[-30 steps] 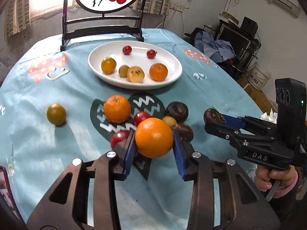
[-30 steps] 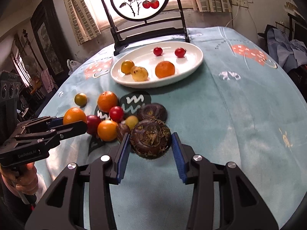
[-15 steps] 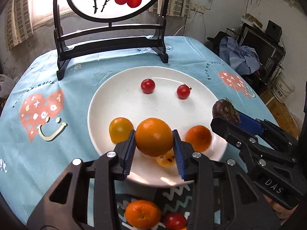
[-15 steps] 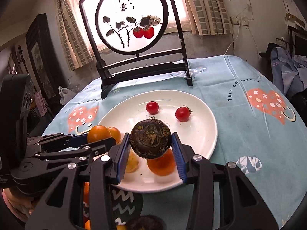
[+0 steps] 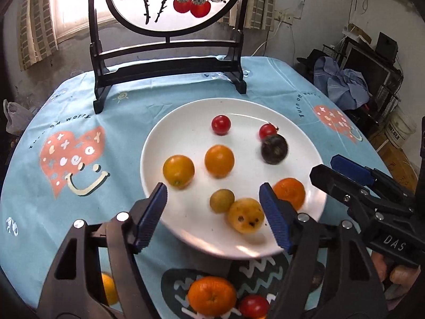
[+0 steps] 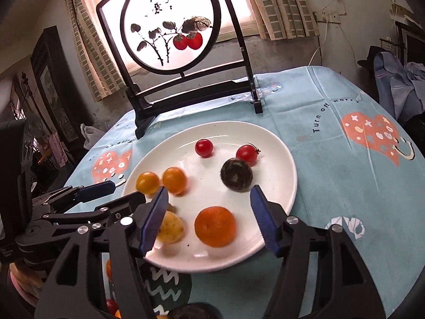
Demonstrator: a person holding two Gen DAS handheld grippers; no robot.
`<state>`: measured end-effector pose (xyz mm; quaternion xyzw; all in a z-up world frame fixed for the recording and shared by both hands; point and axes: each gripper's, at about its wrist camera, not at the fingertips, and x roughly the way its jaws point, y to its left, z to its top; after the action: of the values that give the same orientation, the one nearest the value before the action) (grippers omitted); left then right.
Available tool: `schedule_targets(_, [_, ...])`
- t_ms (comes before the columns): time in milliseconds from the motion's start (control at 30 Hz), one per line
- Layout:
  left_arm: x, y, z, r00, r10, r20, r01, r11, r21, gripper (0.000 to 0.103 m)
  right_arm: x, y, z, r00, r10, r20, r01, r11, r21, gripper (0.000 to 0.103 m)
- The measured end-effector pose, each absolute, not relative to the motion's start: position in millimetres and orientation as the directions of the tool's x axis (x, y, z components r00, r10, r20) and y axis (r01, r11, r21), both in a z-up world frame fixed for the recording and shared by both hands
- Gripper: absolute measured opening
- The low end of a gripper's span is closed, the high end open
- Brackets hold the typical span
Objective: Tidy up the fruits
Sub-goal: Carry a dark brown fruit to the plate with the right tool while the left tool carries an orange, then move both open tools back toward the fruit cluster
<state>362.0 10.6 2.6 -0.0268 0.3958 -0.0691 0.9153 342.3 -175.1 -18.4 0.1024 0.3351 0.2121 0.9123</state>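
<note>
Both grippers, left gripper and right gripper, are spread wide and empty above the white round plate's near edge; the round orange and dark purple round fruit lie beyond the fingertips.

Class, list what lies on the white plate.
On the white plate: two cherry tomatoes, four orange fruits, a dark purple fruit, two small yellowish fruits. Anything beneath them is hidden.

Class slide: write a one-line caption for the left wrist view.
Open left gripper hovers over a white plate holding oranges, cherry tomatoes and a dark fruit, right gripper alongside.
</note>
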Motion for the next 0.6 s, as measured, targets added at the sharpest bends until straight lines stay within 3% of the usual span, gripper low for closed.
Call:
schedule_targets(100, [321.3, 18.2, 11.3, 0.716, -0.137, -0.685, 0.087, 0.990, -0.107, 0.091, 308.2, -180.0, -15.9, 0.672, 0.502, -0.544, -0.345, 0.863, 0.370, 0.066])
schedule_targets(267, [254.5, 28.4, 5.0, 0.754, -0.091, -0.651, 0.033, 0.994, -0.101, 0.094, 257.4, -182.3, -36.1, 0.606, 0.590, -0.534, -0.360, 0.802, 0.477, 0.067])
schedule_targets(433, [209.4, 34.4, -21.1, 0.766, -0.059, -0.640, -0.008, 0.995, -0.102, 0.099, 229.7, -172.0, -46.4, 0.576, 0.583, -0.573, -0.383, 0.812, 0.441, 0.067])
schedule_targets(600, [204.5, 36.4, -39.8, 0.716, -0.038, -0.697, -0.035, 0.995, -0.090, 0.099, 222.0, -164.2, -55.6, 0.543, 0.575, -0.612, -0.386, 0.818, 0.426, 0.067])
